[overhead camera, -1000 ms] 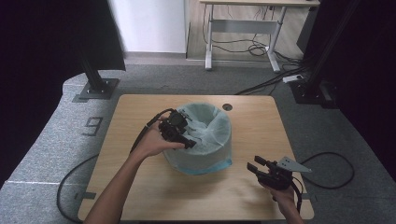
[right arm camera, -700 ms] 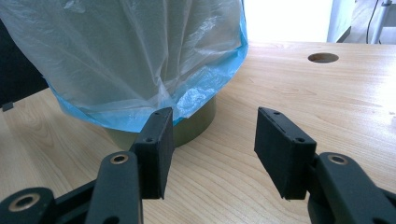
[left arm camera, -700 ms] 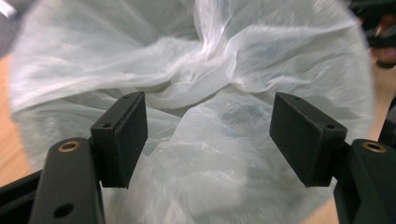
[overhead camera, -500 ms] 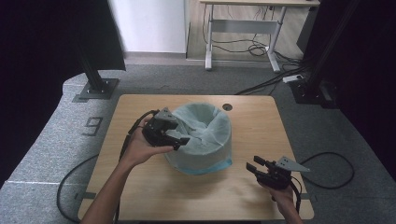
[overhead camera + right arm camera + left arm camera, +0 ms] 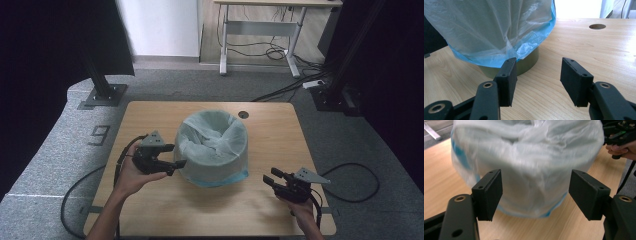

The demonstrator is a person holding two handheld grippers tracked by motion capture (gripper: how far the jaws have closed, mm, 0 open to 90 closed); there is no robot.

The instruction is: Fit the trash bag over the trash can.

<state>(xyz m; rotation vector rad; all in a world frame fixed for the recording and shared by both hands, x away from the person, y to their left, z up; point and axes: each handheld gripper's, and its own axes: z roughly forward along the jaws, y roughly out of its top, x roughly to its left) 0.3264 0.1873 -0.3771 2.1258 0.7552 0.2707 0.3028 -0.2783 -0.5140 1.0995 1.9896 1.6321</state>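
Observation:
A round bin lined with a pale blue plastic bag [image 5: 214, 147] stands in the middle of the wooden table [image 5: 150, 115]. The bag [image 5: 489, 27] hangs over the rim and down the sides, leaving the olive base [image 5: 529, 62] bare. My left gripper [image 5: 176, 156] hovers just left of the bin, jaws open and pointing at its side. The bag [image 5: 529, 157] lies beyond my open left gripper [image 5: 535, 192], with nothing between the pads. My right gripper [image 5: 270, 176] rests low near the table's front right, open and empty [image 5: 537, 75], aimed at the bin's base.
A round cable hole [image 5: 243, 114] sits in the table behind the bin. Black cables trail off both grippers to the floor. A black stand base [image 5: 102, 95] and a white desk frame [image 5: 260, 30] stand beyond the table. Bare wood lies in front of the bin.
My left gripper has drawn back from the bin's rim, moving left and toward the person, and now sits beside the bin. The right gripper has stayed put.

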